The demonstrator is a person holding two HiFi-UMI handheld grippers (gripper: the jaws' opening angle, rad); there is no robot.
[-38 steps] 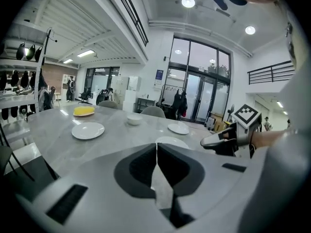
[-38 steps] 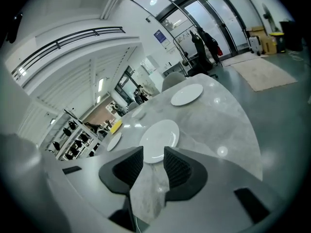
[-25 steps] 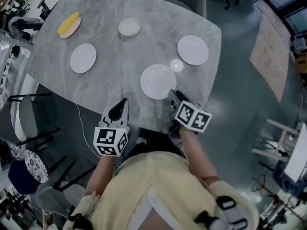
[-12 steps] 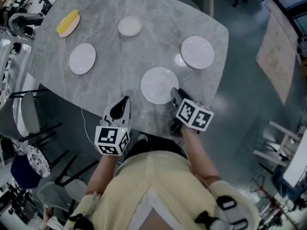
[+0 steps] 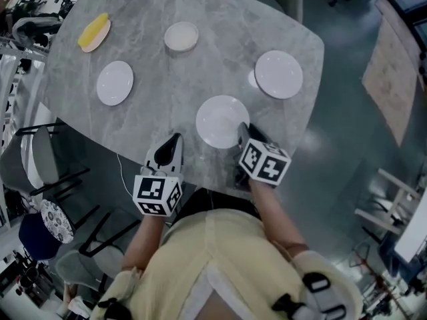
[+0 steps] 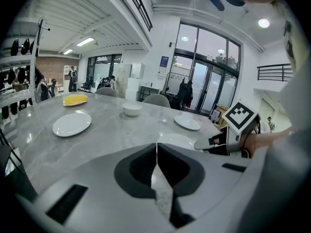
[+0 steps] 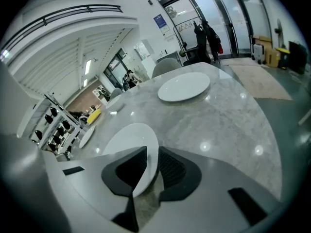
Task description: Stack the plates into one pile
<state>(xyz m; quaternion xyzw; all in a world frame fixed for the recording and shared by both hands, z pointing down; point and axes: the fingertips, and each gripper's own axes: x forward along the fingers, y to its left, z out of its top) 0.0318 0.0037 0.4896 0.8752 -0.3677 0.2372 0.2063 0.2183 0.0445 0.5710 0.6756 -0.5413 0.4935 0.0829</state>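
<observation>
While my right gripper (image 5: 241, 132) pinches near rim of centre plate (image 5: 219, 117), left gripper (image 5: 173, 141) is clenched, empty, just left of it. Second plate (image 5: 279, 74) beyond-right, third plate (image 5: 115, 83) beyond-left. I judge plates stiff, glazed, slippery, breakable: take by rim.

The table (image 5: 167, 65) looks like grey veined stone, polished smooth, with ceiling lights mirrored in it. The plate (image 7: 127, 136) is white and glossy, seemingly glazed ceramic. The left gripper (image 6: 157, 144) and right gripper (image 7: 152, 148) have matt grey plastic shells. The right one's pads (image 7: 173, 169) are dark and ribbed. The cube (image 5: 157, 194) has matt black-and-white printed faces. The person's top (image 5: 213, 259) is pale yellow cloth.
</observation>
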